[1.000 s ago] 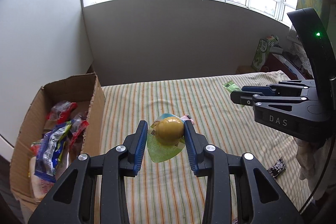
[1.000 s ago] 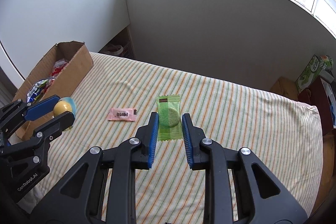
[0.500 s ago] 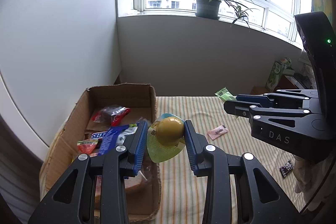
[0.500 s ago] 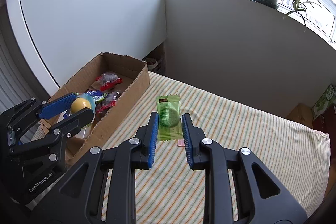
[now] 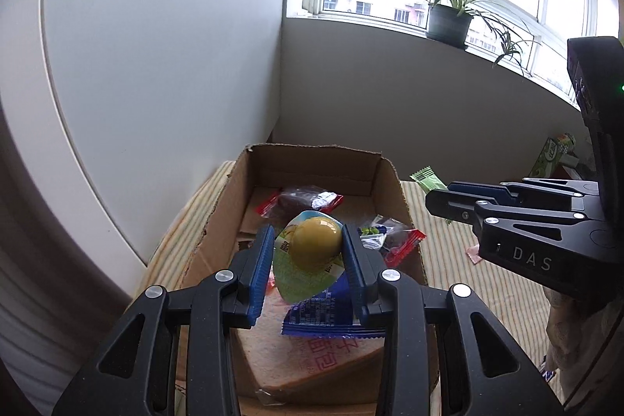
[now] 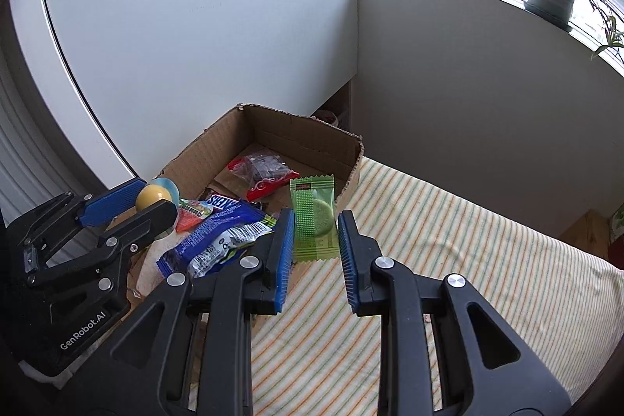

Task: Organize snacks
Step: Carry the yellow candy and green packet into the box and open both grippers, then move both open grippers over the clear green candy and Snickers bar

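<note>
My left gripper point(image 5: 308, 256) is shut on a yellow jelly cup point(image 5: 314, 244) with a green and blue lid and holds it above the open cardboard box point(image 5: 230, 197). It also shows in the right wrist view point(image 6: 150, 199) over the box's near left side. My right gripper point(image 6: 314, 240) is shut on a green cookie packet point(image 6: 314, 217) and holds it over the box's right wall point(image 6: 353, 166). The packet's end shows in the left wrist view point(image 5: 427, 178). The box holds several wrapped snacks, among them a blue packet point(image 6: 218, 236) and a red one point(image 6: 261, 174).
The box stands on a striped cloth point(image 6: 448, 260) against a white wall. A small pink packet point(image 5: 474, 254) lies on the cloth right of the box. A potted plant point(image 5: 448, 20) stands on the window sill. A bread slice pack point(image 5: 312, 361) lies in the box's near end.
Both grippers have swung left from over the striped cloth to over the cardboard box, each still holding its snack. The box now fills the middle of both views.
</note>
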`<move>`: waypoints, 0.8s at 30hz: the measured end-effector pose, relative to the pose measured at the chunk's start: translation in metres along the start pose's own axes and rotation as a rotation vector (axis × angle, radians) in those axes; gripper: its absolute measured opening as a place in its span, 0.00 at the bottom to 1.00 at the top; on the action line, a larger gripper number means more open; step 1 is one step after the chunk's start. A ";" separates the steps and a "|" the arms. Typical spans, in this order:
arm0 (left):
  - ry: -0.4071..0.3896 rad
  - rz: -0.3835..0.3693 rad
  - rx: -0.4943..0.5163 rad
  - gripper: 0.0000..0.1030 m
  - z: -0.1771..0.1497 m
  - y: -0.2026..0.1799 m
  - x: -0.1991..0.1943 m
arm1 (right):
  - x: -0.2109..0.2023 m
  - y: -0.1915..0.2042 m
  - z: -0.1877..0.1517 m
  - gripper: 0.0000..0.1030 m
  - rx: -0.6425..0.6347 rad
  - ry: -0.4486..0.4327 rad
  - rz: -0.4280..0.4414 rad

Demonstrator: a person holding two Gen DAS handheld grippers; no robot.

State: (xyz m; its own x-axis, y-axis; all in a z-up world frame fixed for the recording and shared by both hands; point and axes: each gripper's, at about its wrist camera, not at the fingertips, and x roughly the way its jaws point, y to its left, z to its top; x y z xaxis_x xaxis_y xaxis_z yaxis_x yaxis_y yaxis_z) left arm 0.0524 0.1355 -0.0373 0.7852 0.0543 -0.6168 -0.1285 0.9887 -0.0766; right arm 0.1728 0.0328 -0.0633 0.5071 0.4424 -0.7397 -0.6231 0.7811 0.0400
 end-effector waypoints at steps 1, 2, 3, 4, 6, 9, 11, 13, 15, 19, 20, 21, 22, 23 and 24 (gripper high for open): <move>0.003 0.002 0.000 0.33 0.000 0.002 0.002 | 0.004 0.004 0.002 0.23 -0.001 0.002 0.008; 0.006 0.003 0.000 0.33 0.001 0.003 0.004 | 0.009 0.007 0.004 0.23 -0.004 0.006 0.016; 0.008 0.003 -0.004 0.33 0.001 0.005 0.005 | 0.013 0.010 0.006 0.23 -0.011 0.010 0.021; 0.009 0.003 -0.007 0.33 0.001 0.006 0.007 | 0.017 0.013 0.007 0.23 -0.019 0.013 0.022; 0.019 0.003 -0.004 0.33 0.001 0.008 0.009 | 0.022 0.015 0.009 0.25 -0.023 0.010 0.020; 0.032 0.020 -0.018 0.35 0.000 0.012 0.013 | 0.025 0.013 0.012 0.56 0.004 -0.001 0.024; 0.040 0.023 -0.022 0.36 0.000 0.015 0.015 | 0.025 0.010 0.013 0.60 0.021 -0.001 0.034; 0.039 0.026 -0.026 0.36 -0.001 0.018 0.014 | 0.022 0.008 0.012 0.60 0.026 -0.006 0.028; 0.037 0.024 -0.028 0.36 -0.001 0.018 0.013 | 0.020 0.006 0.012 0.60 0.026 -0.004 0.026; 0.029 0.020 -0.018 0.36 0.000 0.013 0.008 | 0.013 0.002 0.009 0.60 0.023 0.000 0.018; 0.027 0.018 -0.015 0.36 0.000 0.011 0.007 | 0.011 0.001 0.007 0.60 0.022 0.001 0.014; 0.026 0.013 -0.011 0.36 0.000 0.009 0.007 | 0.008 0.000 0.004 0.60 0.020 0.001 0.010; 0.023 0.008 -0.006 0.36 0.000 0.007 0.005 | 0.005 -0.002 0.002 0.60 0.020 0.002 0.005; 0.019 0.004 -0.002 0.36 -0.001 0.004 0.004 | 0.000 -0.004 -0.001 0.60 0.020 0.003 0.004; 0.016 -0.003 0.001 0.36 -0.001 0.000 0.002 | -0.004 -0.007 -0.005 0.60 0.017 0.005 0.003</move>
State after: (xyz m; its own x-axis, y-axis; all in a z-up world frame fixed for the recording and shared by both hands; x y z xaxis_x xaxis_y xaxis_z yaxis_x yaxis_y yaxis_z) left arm 0.0535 0.1359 -0.0394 0.7758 0.0494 -0.6291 -0.1256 0.9891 -0.0772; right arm 0.1720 0.0238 -0.0638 0.5025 0.4422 -0.7430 -0.6138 0.7876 0.0535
